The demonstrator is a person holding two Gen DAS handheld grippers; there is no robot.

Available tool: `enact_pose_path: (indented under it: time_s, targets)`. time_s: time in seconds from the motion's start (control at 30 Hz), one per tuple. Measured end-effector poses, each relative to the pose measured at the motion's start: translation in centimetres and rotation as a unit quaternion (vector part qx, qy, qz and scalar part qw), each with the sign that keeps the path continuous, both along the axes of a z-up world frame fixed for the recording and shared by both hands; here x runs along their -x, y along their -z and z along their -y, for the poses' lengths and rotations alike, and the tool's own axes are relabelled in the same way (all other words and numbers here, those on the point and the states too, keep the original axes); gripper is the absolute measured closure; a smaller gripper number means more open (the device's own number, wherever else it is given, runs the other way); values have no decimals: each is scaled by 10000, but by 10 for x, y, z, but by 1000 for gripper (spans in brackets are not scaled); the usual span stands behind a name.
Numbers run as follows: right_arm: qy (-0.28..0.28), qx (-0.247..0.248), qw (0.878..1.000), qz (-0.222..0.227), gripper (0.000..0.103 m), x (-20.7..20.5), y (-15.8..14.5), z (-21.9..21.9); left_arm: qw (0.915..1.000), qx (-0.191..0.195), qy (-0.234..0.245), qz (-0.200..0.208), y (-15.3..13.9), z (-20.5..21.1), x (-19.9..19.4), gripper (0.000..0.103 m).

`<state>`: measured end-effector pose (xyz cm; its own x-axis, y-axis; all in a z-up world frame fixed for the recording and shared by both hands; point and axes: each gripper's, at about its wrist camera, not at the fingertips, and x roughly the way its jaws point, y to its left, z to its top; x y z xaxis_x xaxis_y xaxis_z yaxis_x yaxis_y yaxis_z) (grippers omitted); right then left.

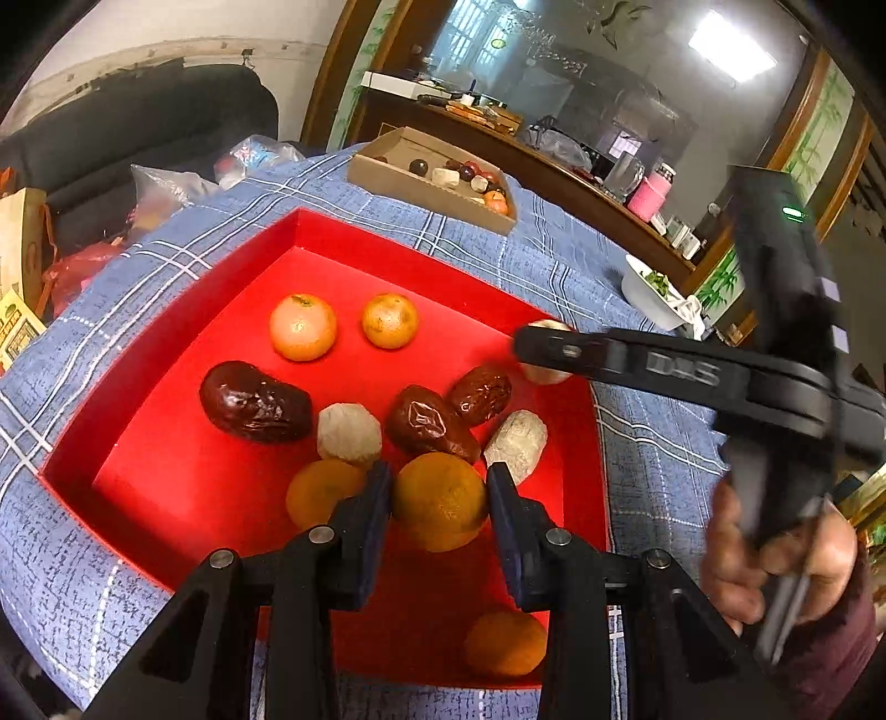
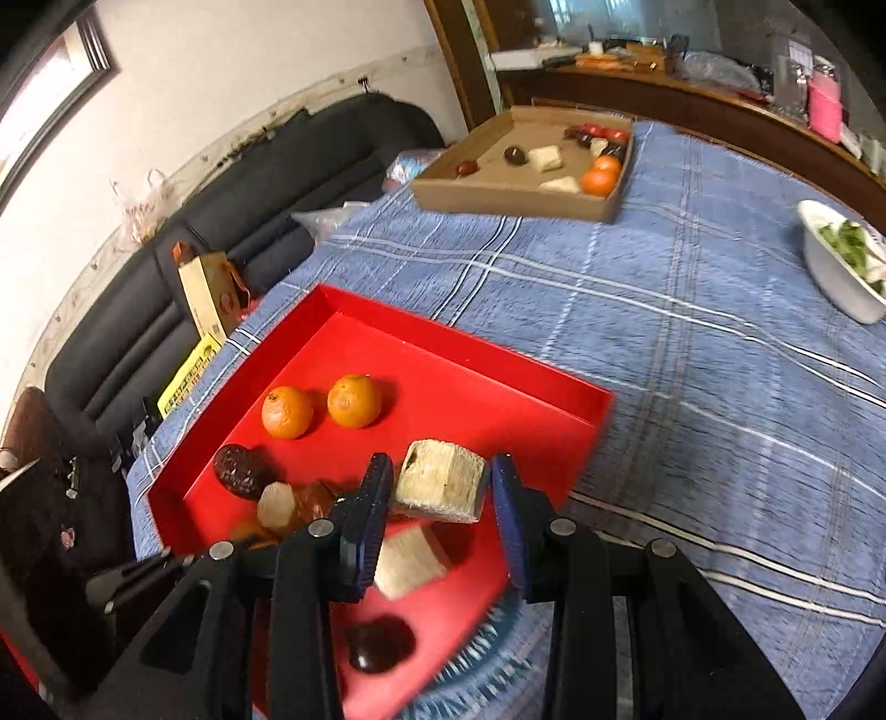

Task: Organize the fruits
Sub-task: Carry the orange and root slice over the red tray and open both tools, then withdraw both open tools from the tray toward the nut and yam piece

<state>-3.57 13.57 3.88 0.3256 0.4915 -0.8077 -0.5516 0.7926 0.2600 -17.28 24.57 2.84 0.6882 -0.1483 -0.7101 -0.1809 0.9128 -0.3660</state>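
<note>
Gripping an orange (image 1: 439,501) low in the frame, the left gripper (image 1: 439,490) hangs over the red tray (image 1: 183,332); the right gripper (image 2: 441,490) clamps a pale block (image 2: 441,487) between its jaws.

Even indoor light is cast by a ceiling panel (image 1: 731,47); edges are bent by fisheye, and the right gripper (image 1: 545,351) is motion-blurred.

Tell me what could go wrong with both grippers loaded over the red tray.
The left gripper holds an orange just above packed dates; setting it down could knock them. The right gripper carries a pale chunk near the red tray rim; a loose grip could drop it outside.
</note>
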Motion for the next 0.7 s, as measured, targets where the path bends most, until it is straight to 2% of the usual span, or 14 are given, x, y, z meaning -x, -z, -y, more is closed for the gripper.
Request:
enact_pose_path:
  time_s: [0.1,0.23,0.27,0.47,0.7]
  targets:
    - [-23,82,9998,-159,67,-10,9,-13,10000,49,-32,62,-4,-5,5,64]
    - [-83,193,9995,-251,67,-18,17,-29,9997,51,-124,179,-13,-12,13,47]
    - [-96,225,9994,-240,67,-18,18,-32,9997,30,-153,198,-15,-13,15,45]
    - [-58,176,9997,-140,67,-16,13,-34,9994,33,-270,222,-17,-22,18,45]
    - [-11,13,10000,78,63,1,-8,-5,9994,-86,-273,176,-18,-13,16,45]
